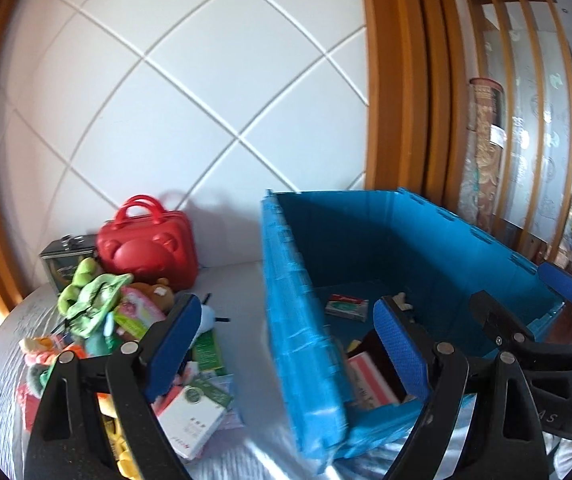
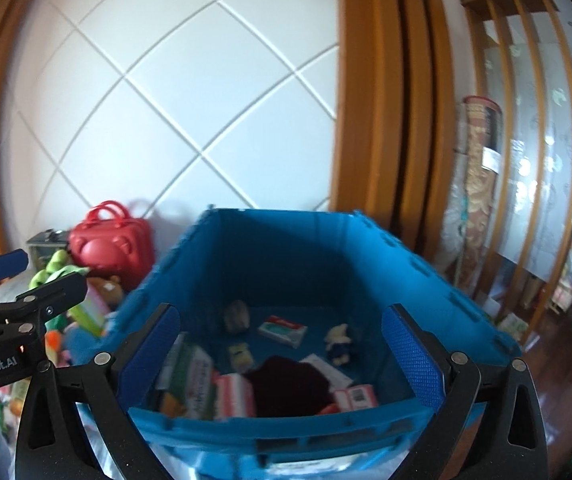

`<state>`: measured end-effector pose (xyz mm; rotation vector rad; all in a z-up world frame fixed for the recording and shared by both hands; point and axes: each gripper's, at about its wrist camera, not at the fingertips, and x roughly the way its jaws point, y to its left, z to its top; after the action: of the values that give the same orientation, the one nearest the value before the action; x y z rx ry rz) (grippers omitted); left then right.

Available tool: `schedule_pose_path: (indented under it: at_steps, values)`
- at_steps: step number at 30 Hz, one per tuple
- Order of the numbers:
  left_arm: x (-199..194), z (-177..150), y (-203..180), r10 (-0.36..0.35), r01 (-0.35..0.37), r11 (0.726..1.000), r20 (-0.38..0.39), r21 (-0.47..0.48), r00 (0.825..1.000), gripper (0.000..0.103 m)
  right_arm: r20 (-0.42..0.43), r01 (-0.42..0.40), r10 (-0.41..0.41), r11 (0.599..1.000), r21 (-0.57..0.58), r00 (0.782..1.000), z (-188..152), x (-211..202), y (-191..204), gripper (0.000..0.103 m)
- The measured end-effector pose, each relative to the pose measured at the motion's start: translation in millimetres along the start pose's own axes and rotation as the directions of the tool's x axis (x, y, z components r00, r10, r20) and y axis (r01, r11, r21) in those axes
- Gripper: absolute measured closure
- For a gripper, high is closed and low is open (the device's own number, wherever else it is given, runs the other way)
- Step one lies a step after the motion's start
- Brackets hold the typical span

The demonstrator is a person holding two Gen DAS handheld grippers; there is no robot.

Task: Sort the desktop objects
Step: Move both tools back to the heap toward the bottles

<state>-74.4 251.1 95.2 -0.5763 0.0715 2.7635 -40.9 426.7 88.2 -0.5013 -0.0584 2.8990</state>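
I have the blue crate (image 2: 286, 264) at twelve o'clock of my right gripper (image 2: 282, 360), long axis running away toward the wall. Boxes and small toys already lie inside; I judge sorting partly done. The toy pile (image 1: 98, 320) at nine o'clock remains. My left gripper (image 1: 286, 356) and the right both stand wide, holding nothing.

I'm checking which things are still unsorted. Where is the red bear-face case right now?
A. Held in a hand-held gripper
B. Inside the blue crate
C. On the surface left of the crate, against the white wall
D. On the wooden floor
C: the red case stands outside the blue crate, to its left behind the toy pile, by the white wall.
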Motion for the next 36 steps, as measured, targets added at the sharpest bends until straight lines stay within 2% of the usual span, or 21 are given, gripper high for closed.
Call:
schedule_pose_path:
  at_steps: [4, 12, 19, 23, 25, 29, 34, 36]
  values:
    - [-8, -7, 28, 0.045, -0.045, 0.999, 0.001, -0.021, 0.999, 0.014, 0.002, -0.042, 0.042, 0.999, -0.022, 0.999, 3, 1, 27, 0.0]
    - [-20, -27, 107, 0.123, -0.126, 0.99, -0.048, -0.057, 0.991, 0.014, -0.008, -0.116, 0.116, 0.993, -0.036, 0.993, 4, -2, 90, 0.0]
    - [-30, -59, 194, 0.241, -0.253, 0.962, -0.122, -0.1, 0.963, 0.014, -0.016, -0.21, 0.21, 0.975, -0.072, 0.978, 2, -11, 154, 0.0]
    - [-33, -83, 241, 0.302, -0.325, 0.938, -0.18, -0.12, 0.936, 0.014, -0.054, -0.278, 0.274, 0.956, -0.095, 0.96, -7, -10, 191, 0.0]
    - [-35, -100, 264, 0.337, -0.368, 0.922, -0.216, -0.123, 0.916, 0.014, -0.084, -0.31, 0.302, 0.945, -0.105, 0.95, -14, -7, 207, 0.0]
    - [-34, -141, 309, 0.386, -0.449, 0.883, -0.33, -0.139, 0.862, 0.014, -0.163, -0.352, 0.332, 0.93, -0.11, 0.929, -37, 6, 232, 0.0]
    - [-29, -194, 350, 0.406, -0.524, 0.838, -0.464, -0.155, 0.787, 0.014, -0.299, -0.394, 0.349, 0.913, -0.103, 0.888, -75, 28, 252, 0.0]
    - [-28, -210, 359, 0.392, -0.533, 0.829, -0.501, -0.17, 0.771, 0.014, -0.336, -0.399, 0.345, 0.911, -0.105, 0.876, -88, 35, 259, 0.0]
